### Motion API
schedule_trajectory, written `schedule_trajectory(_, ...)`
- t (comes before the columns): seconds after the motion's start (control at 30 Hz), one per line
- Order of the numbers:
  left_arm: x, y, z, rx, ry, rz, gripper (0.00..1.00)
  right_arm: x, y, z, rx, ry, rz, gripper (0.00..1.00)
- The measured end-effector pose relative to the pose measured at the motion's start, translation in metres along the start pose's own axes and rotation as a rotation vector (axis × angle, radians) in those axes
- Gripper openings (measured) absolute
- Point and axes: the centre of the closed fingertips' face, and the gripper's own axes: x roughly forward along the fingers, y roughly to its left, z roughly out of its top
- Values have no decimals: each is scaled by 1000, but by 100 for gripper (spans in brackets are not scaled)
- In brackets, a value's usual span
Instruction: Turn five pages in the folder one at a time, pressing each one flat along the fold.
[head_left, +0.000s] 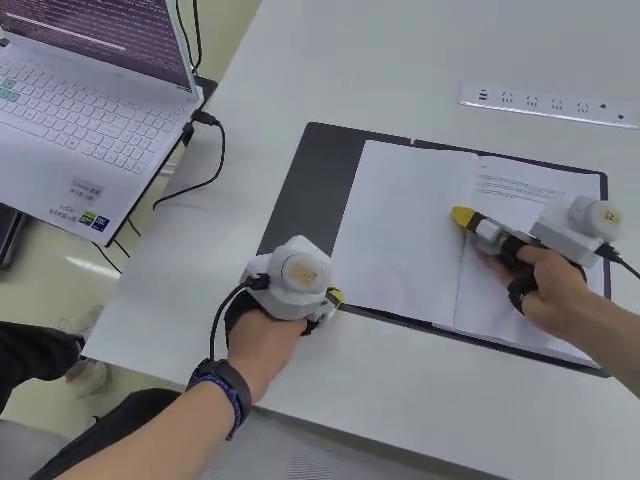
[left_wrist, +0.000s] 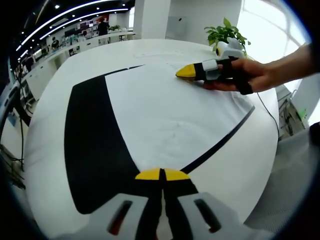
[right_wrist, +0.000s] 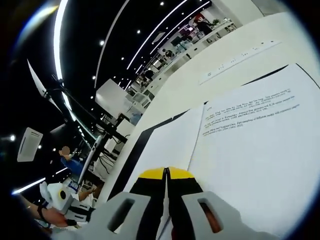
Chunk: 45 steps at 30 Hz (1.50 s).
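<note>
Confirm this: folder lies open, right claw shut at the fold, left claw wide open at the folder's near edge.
One error: the left claw is shut, yellow tips together, as the left gripper view shows. The folder lies open, the right claw shut at the fold, the left at its near edge.

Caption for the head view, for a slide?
Right gripper on the fold of the open folder, left gripper at its near edge, both shut.

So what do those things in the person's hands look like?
The left gripper and right gripper each have a white body and black jaws with yellow tips. A thin black cable trails from the left one. The person wears black hand straps and a dark wristband on the left wrist.
</note>
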Motion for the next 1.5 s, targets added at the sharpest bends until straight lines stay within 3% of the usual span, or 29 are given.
schedule_trajectory(0.1,-1,0,0,-1,1,-1,0,-1,-8,-1,10,-4,2,0)
schedule_trajectory(0.67,-1,0,0,-3,5,-6,0,-19,2,-37,21,9,36,0)
schedule_trajectory(1.17,-1,0,-1,-12,1,-7,0,-38,17,-68,8,56,65,0)
schedule_trajectory(1.5,-1,0,-2,-25,-1,-12,0,-45,12,-79,-19,79,74,0)
